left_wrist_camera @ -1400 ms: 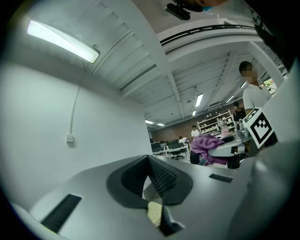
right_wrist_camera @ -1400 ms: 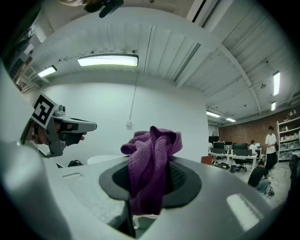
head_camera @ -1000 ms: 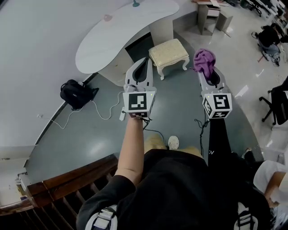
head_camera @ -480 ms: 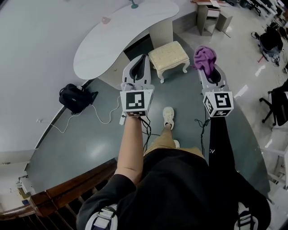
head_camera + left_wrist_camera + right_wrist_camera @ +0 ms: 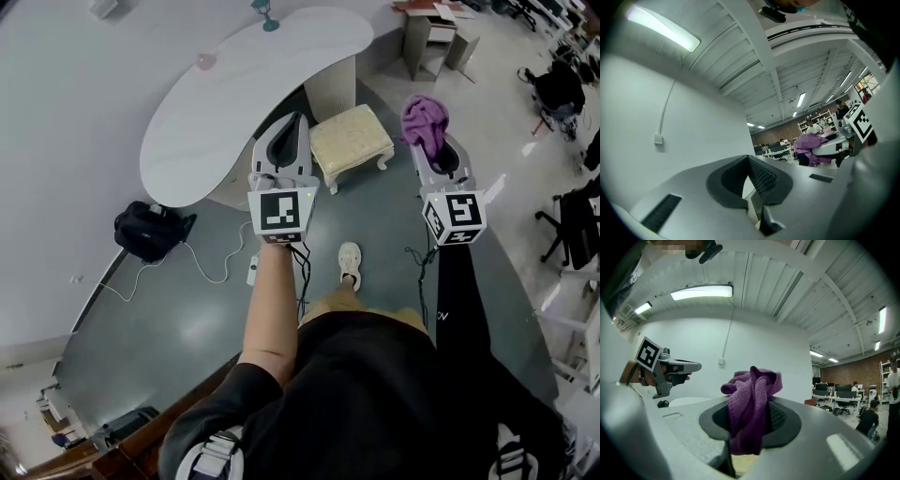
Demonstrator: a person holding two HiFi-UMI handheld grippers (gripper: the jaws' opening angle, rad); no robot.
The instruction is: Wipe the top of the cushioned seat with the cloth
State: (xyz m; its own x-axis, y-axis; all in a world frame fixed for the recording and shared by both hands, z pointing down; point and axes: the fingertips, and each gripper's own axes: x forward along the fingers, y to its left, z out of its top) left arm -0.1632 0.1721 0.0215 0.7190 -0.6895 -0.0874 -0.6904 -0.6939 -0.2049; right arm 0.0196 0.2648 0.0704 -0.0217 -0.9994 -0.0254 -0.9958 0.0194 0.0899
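Left gripper [image 5: 296, 122] was in the air, jaws together, nothing between them; cushioned seat [image 5: 352, 139] stood on the floor beside the white desk [image 5: 234, 84]; right gripper [image 5: 431, 141] was clamped on the purple cloth [image 5: 424, 117], clear of the seat

This is an open-plan office. A large, curved, white-topped reception-style desk [image 5: 234, 94] stands on a glossy grey-green floor [image 5: 169, 309]. Well to the desk's right are black wheeled office chairs [image 5: 572, 220]. Farther off that way, rows of work tables with dark monitors [image 5: 843, 391] stand before a brown brick wall [image 5: 855, 373] (people are among them). Long white strip lights [image 5: 702, 291] run above the desk.
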